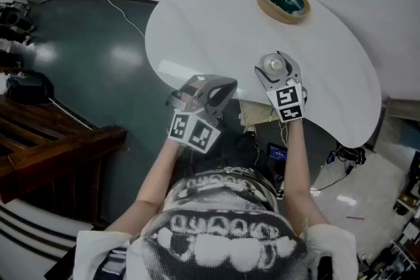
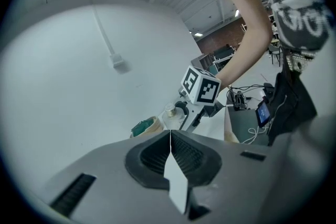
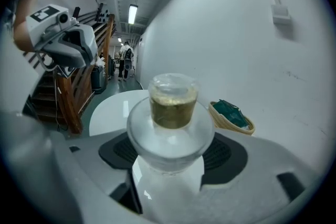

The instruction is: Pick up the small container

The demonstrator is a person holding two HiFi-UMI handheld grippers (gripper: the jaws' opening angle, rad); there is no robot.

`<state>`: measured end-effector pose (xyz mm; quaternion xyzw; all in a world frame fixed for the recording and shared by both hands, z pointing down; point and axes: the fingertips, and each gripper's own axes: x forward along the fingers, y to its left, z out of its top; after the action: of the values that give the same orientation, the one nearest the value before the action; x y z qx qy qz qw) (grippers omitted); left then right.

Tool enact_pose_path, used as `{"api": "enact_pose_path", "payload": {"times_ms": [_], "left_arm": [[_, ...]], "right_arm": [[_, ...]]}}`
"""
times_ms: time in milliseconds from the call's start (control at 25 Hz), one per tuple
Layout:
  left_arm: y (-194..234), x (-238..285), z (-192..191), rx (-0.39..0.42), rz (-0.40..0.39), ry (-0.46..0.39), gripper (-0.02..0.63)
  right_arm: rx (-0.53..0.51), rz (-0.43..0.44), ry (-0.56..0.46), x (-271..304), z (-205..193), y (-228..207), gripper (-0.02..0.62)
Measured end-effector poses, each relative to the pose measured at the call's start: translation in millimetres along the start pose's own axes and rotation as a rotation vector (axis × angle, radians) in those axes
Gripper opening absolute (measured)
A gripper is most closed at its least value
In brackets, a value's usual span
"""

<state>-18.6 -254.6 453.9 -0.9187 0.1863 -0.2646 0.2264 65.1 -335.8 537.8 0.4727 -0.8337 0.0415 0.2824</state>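
The small container (image 1: 274,65) is a clear round jar with a lid and brownish contents. In the right gripper view it (image 3: 172,113) fills the centre, its wide body pressed between the two pads. My right gripper (image 1: 276,73) is shut on it, over the front part of the white table (image 1: 210,29). To the left, my left gripper (image 1: 205,92) hovers at the table's front edge. Its pads (image 2: 181,152) meet with nothing between them. From the left gripper view, the right gripper (image 2: 181,113) and the container (image 2: 169,110) appear ahead.
A shallow woven basket (image 1: 283,0) with something green inside sits at the table's far side, also in the right gripper view as the basket (image 3: 231,115). Wooden stairs (image 1: 46,141) stand at left. Cables and a lit device (image 1: 276,154) lie under the table's front edge.
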Motion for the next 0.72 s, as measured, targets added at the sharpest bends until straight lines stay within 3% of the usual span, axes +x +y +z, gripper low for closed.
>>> {"api": "enact_pose_path", "payload": {"times_ms": [720], "left_arm": [[-23.6,14.1,11.6,0.07,-0.155,-0.099,0.005]], "right_arm": [[0.113,-0.14,0.006,-83.0,-9.9,33.2,0.333]]}}
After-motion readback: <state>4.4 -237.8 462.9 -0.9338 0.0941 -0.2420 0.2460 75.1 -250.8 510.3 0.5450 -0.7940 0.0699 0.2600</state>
